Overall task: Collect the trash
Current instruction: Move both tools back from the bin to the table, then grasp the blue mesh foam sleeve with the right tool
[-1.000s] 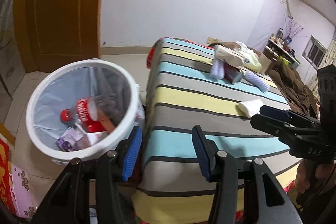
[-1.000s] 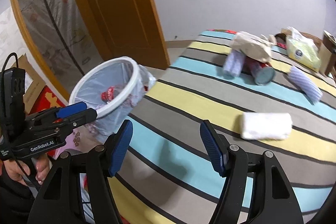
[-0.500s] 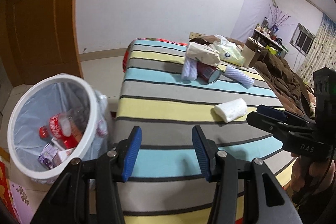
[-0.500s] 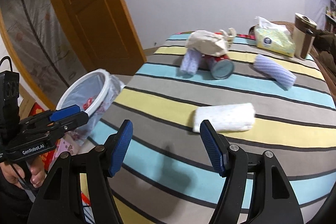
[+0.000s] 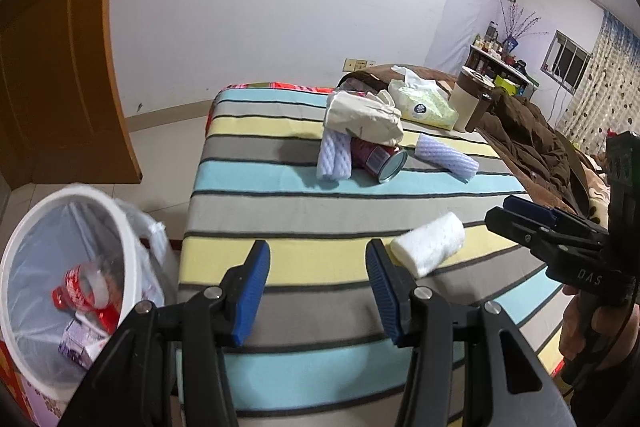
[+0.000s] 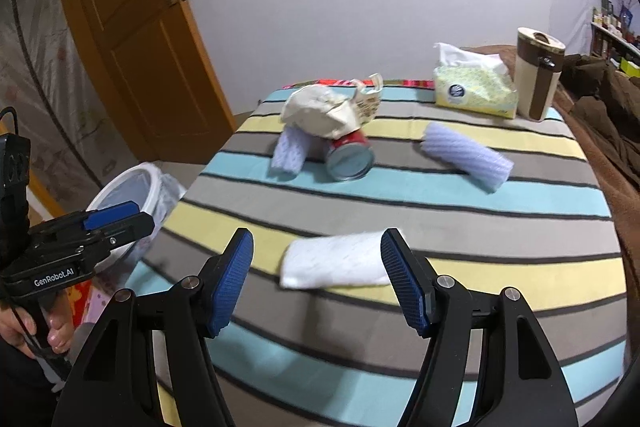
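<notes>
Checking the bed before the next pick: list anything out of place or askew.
Litter on the striped bedspread: a red can tipped on its side under a crumpled paper bag, two loose foam sleeves, and a white wad ahead of the open right tongs.

A white rolled wad of paper [image 6: 334,261] lies flat on the striped bed. From it, at 12 o'clock, a red can [image 6: 350,157] lies on its side, silvery end facing the camera, under a crumpled cream bag [image 6: 326,111]. A lavender foam sleeve [image 6: 288,151] touches the can's left; another [image 6: 468,157] lies apart at 2 o'clock. At 9 o'clock stands the white lined bin [image 5: 48,279], holding a cola bottle [image 5: 86,287] and a carton [image 5: 80,345].
</notes>
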The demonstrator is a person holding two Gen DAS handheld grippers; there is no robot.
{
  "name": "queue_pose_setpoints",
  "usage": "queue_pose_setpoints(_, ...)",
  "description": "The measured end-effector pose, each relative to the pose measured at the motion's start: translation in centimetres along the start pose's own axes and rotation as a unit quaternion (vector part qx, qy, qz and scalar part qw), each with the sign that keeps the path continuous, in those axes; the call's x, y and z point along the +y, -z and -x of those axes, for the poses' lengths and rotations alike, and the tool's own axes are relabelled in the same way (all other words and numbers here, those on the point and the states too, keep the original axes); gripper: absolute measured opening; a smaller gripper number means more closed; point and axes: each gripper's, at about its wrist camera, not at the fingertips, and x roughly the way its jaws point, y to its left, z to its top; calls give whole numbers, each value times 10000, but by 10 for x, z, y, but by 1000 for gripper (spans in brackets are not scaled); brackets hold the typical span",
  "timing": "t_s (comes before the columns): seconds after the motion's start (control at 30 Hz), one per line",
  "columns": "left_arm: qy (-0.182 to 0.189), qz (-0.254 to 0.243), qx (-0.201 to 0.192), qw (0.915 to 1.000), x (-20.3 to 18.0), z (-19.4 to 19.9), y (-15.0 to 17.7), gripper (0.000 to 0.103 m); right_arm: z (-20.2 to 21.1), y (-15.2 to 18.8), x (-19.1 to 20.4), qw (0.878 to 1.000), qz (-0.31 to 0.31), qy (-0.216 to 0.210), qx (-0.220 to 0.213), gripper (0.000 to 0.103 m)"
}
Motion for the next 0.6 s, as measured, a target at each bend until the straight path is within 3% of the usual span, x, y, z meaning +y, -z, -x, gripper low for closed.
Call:
queue_pose_setpoints(0.33, 237, -62, 6, 9997, -21, -34, -33, 53, -13, -11, -46, 9991, -216, 377, 1, 67)
queue_pose_setpoints(0.6, 417, 339, 69, 9985, -37, -76, -64, 67, -27, -22, -87, 9973, -323, 663, 62, 67)
